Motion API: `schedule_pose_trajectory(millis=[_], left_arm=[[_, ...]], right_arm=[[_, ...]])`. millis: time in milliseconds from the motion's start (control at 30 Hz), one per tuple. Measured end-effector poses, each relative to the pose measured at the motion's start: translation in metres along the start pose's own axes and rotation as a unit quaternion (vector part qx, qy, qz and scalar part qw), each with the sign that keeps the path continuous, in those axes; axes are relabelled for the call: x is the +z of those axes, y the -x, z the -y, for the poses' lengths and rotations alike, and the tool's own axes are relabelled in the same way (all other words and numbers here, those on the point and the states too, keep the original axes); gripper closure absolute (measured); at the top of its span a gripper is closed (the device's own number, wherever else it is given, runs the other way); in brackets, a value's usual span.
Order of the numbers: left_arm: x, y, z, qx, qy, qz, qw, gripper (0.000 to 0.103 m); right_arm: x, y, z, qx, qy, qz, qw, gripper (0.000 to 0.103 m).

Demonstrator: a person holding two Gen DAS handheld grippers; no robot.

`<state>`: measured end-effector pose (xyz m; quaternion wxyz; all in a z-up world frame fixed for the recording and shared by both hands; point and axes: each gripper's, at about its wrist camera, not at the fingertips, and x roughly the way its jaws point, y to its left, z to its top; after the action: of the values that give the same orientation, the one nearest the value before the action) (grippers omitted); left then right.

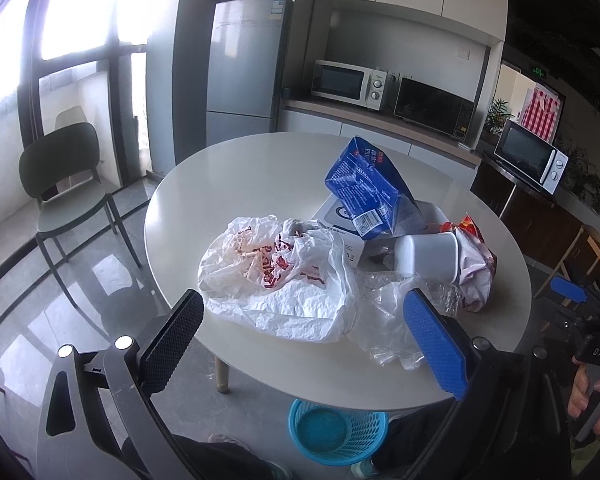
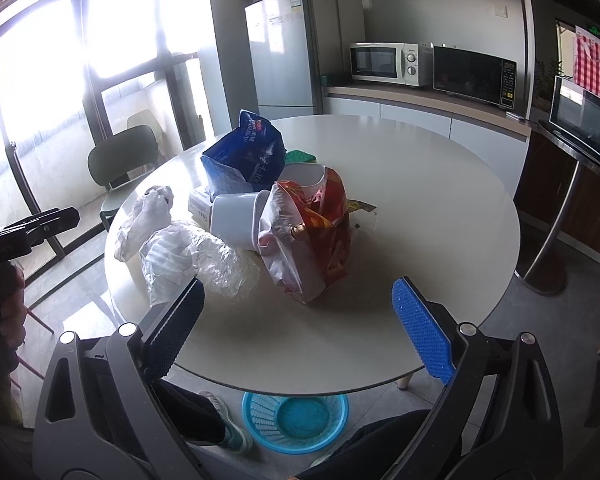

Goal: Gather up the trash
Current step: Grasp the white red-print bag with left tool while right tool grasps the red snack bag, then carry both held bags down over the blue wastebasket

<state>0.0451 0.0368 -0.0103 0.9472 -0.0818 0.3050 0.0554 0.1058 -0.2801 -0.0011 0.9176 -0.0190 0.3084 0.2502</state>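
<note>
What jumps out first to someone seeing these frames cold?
The heap of trash in the middle of the round white table: a crumpled white plastic bag with red print nearest the left gripper, a tall blue bag behind it, a red snack bag in front of the right gripper. Next, the blue basket on the floor under the near table edge. Both grippers hover open, holding nothing.
</note>
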Motion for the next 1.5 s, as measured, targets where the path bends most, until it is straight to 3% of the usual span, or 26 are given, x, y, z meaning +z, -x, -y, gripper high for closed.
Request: schedule_pose_trajectory(millis=[433,633,733,800,833,1000,1167,1500], left_arm=[[0.015,-0.049,0.007,-0.001,-0.001,-0.044,0.9990,0.012],[0.021,-0.075,0.008,-0.004,0.005,-0.077,0.9970,0.024],[0.019,-0.086,0.011,-0.009,0.002,-0.095,0.9955,0.034],[0.017,-0.091,0.013,-0.013,-0.002,-0.105,0.9944,0.051],[0.017,-0.094,0.014,-0.012,-0.004,-0.109,0.9940,0.056],[0.015,-0.092,0.013,-0.019,-0.006,-0.107,0.9941,0.078],[0.020,-0.082,0.008,-0.023,-0.001,-0.088,0.9958,0.087],[0.033,-0.039,0.006,-0.025,0.011,-0.036,0.9990,0.090]], right_arm=[[0.014,-0.049,0.006,0.007,0.016,-0.025,1.000,0.016],[0.020,-0.075,0.010,0.016,0.017,-0.041,0.999,0.021],[0.022,-0.085,0.013,0.021,0.012,-0.050,0.998,0.027],[0.022,-0.092,0.013,0.024,0.012,-0.055,0.998,0.033],[0.022,-0.094,0.013,0.026,0.011,-0.058,0.998,0.034],[0.020,-0.104,0.013,0.031,0.010,-0.068,0.997,0.060],[0.020,-0.102,0.015,0.020,0.004,-0.059,0.998,0.084],[0.020,-0.065,0.024,0.000,-0.003,-0.021,1.000,0.091]])
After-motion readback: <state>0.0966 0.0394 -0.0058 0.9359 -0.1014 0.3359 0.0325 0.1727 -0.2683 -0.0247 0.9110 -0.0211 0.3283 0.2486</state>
